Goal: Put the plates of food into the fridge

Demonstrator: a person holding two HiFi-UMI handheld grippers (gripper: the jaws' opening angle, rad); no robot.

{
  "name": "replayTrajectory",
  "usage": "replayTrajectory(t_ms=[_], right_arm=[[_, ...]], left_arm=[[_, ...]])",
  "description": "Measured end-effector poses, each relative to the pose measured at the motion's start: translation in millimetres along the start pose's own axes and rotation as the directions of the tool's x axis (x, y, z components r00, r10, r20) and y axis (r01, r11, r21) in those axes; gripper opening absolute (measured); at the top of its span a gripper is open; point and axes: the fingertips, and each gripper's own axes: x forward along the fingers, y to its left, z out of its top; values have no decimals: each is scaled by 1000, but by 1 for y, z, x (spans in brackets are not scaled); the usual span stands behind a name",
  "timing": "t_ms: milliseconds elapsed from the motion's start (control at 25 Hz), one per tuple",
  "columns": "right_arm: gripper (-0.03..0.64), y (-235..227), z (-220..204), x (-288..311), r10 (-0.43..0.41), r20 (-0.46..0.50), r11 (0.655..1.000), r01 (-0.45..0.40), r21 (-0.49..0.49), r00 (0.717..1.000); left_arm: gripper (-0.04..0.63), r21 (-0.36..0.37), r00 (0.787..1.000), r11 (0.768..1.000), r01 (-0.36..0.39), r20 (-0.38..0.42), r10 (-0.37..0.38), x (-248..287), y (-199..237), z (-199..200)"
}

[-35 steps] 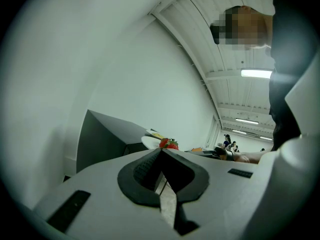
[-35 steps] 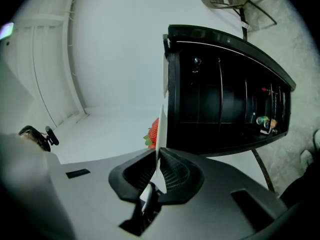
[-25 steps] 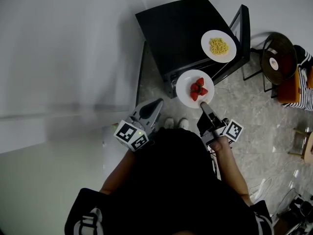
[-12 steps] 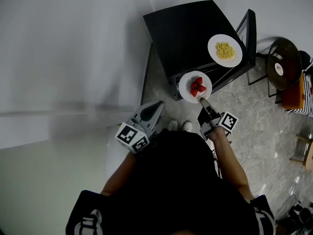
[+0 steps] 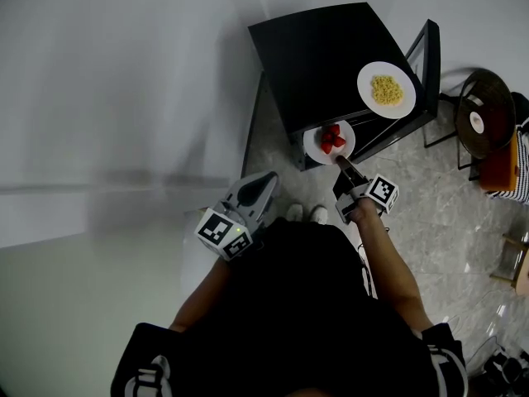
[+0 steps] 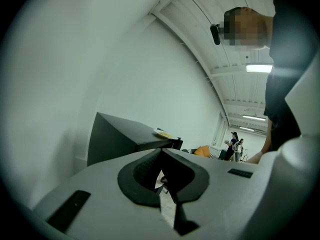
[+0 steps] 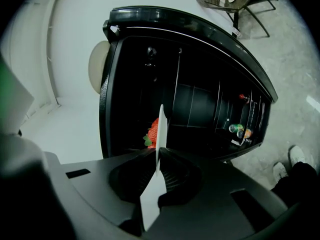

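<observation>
Pads (image 6: 145, 167), black and ridged, on the left hand-held gripper (image 6: 161, 153) meet at the tips with nothing between them. The right hand-held gripper (image 7: 159, 153) is clenched on the thin rim of a round white plate (image 5: 312, 145) of red strawberries (image 5: 331, 139), at the open front of the boxy black fridge (image 5: 322, 56). A second white plate (image 5: 369, 74) of yellow food (image 5: 386, 89) sits on the fridge's flat top.

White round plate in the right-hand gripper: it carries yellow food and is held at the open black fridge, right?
Not quite. The white round plate clamped in the right gripper carries red strawberries, not yellow food, as the right gripper view shows. It is held at the open black fridge. The yellow food lies on the other white plate on the fridge's top.
</observation>
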Motion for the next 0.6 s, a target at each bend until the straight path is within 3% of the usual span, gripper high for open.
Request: replayTrajectory(t_ms=[600], right_arm=[[34,-10,16,46,-35,3,999,35,32,999]], left_arm=[[23,-24,999,999,-40,-3,40,4,9,5]])
